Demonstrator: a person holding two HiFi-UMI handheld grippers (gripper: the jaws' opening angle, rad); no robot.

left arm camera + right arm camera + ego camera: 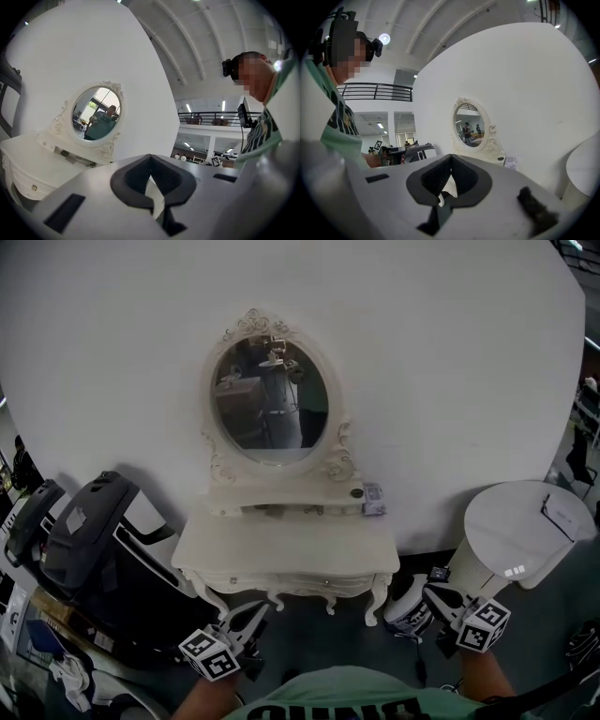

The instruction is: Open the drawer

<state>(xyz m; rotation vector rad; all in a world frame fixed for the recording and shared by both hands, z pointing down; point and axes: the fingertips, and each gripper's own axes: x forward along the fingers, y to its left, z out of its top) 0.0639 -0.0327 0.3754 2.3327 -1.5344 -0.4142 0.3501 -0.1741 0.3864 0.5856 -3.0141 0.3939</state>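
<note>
The dressing table (281, 549) is white, the shirt (361, 697) green.

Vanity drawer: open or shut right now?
Shut. The drawer front sits flush under the tabletop, nothing pulled out; the left claw and right claw hang short of it.

The drawer (298, 581) is a shallow white front with a scalloped lower edge, shut flush under the top of the dressing table (281, 547), lower centre of the head view. In the left gripper view it sits at the lower left, showing 1 small knob (33, 187).
</note>
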